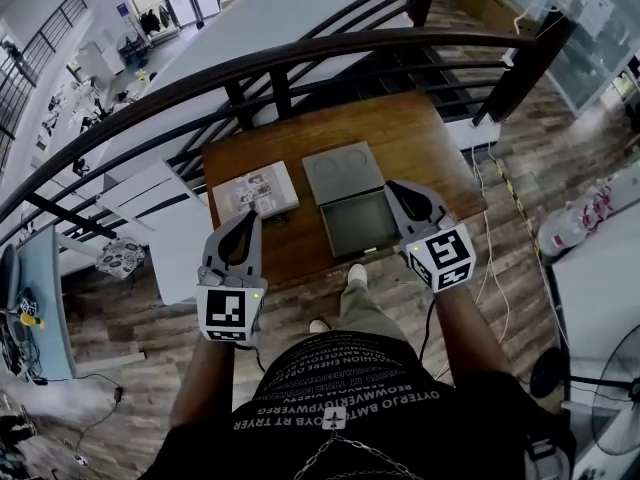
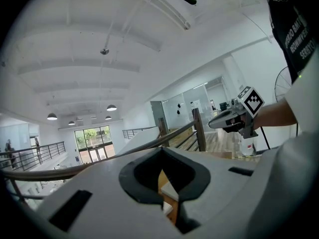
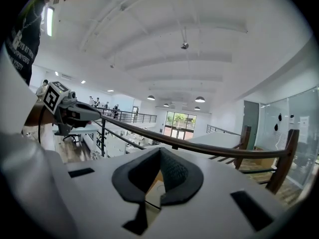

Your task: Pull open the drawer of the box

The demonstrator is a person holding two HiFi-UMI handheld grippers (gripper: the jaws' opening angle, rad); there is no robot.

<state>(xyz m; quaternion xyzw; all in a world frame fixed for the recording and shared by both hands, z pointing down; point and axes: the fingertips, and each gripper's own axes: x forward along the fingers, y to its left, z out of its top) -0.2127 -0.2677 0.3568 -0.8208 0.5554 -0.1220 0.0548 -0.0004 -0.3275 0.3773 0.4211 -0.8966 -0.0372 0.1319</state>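
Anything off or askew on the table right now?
Nothing stands out. The grey box sits square on the table with its drawer pulled out toward the near edge; the white box lies flat to its left.

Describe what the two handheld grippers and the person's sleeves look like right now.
Both the left gripper and right gripper have pale grey tapering jaws with a dark lining. Each carries a white cube printed with black square markers. A thin black cable trails from the right one. The person wears a black short-sleeved T-shirt with white lettering.
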